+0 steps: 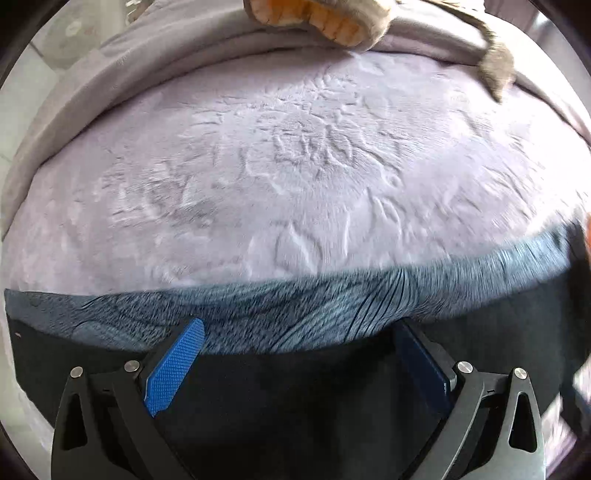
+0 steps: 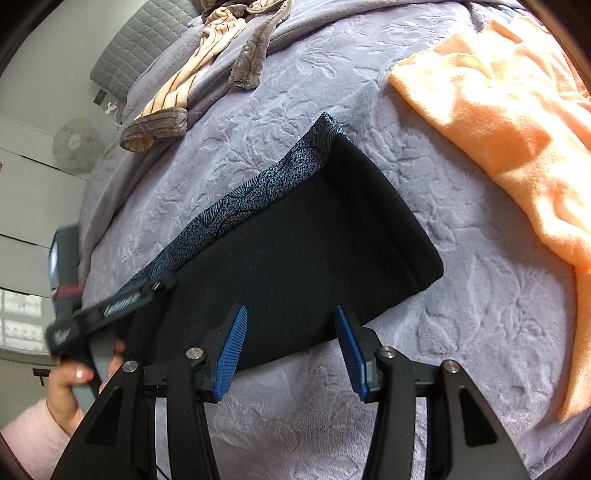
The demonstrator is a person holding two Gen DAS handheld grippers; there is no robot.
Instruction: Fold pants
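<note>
The pants point(image 2: 295, 258) lie folded on a lilac bedspread: black fabric with a blue-grey patterned strip point(image 2: 251, 199) along the far edge. In the left wrist view the pants point(image 1: 295, 387) fill the bottom, with the patterned strip point(image 1: 295, 314) just ahead of the fingers. My left gripper point(image 1: 295, 350) is open and empty, right above the pants; it also shows in the right wrist view point(image 2: 110, 314) at the pants' left end. My right gripper point(image 2: 291, 347) is open and empty over the near edge of the pants.
An orange towel point(image 2: 517, 147) lies at the right on the bedspread point(image 2: 480, 314). A brown and cream striped garment point(image 2: 207, 74) lies at the far side, also in the left wrist view point(image 1: 325, 22). A grey headboard point(image 2: 140, 44) stands behind.
</note>
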